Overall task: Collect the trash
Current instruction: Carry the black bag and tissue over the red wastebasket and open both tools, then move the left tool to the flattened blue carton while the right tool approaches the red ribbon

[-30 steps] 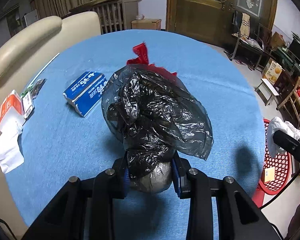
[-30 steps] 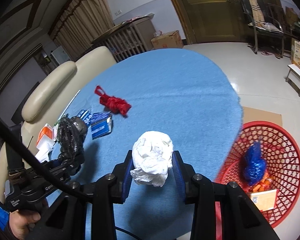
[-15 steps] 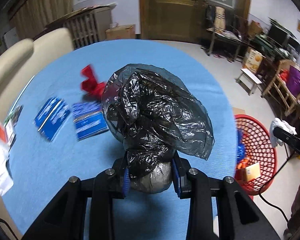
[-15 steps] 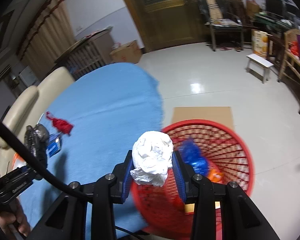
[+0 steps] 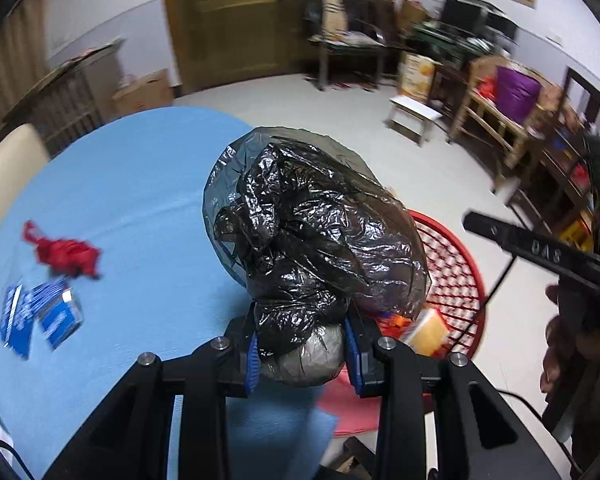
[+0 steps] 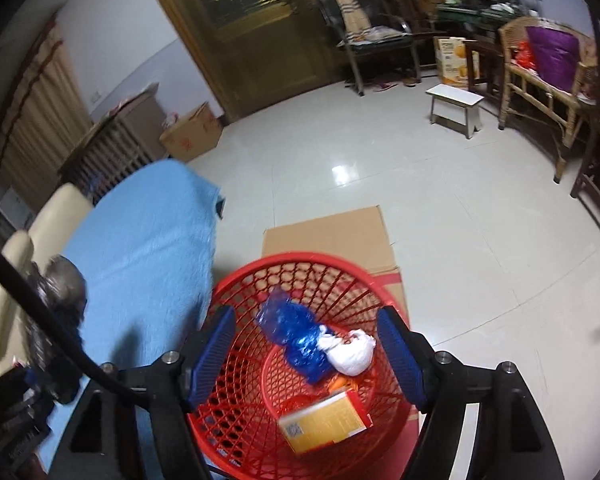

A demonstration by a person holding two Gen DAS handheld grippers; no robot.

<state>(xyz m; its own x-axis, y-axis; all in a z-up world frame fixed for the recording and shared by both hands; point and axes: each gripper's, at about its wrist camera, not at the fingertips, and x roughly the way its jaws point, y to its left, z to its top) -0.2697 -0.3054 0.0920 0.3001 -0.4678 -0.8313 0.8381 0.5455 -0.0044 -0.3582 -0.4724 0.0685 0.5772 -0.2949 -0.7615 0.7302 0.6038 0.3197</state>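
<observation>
My left gripper (image 5: 300, 356) is shut on a crumpled black plastic bag (image 5: 312, 240) and holds it over the right edge of the blue table (image 5: 140, 208), beside the red basket (image 5: 456, 264). My right gripper (image 6: 306, 354) is open and empty above the red basket (image 6: 260, 280). A white crumpled wad (image 6: 350, 354) lies inside the basket with a blue bag (image 6: 296, 336) and a yellow box (image 6: 324, 426). A red bag (image 5: 66, 254) and blue packets (image 5: 40, 316) lie on the table. The black bag also shows at the left of the right wrist view (image 6: 64, 280).
The basket stands on flat cardboard (image 6: 328, 236) on the tiled floor. A cream sofa back (image 6: 12, 280) lies beyond the table. A small white stool (image 6: 454, 108), wooden chairs (image 6: 540, 76) and a cardboard box (image 6: 192, 132) stand around the room.
My right gripper has opened and the white wad has dropped into the basket. My left gripper has swung right with the black bag towards the basket.
</observation>
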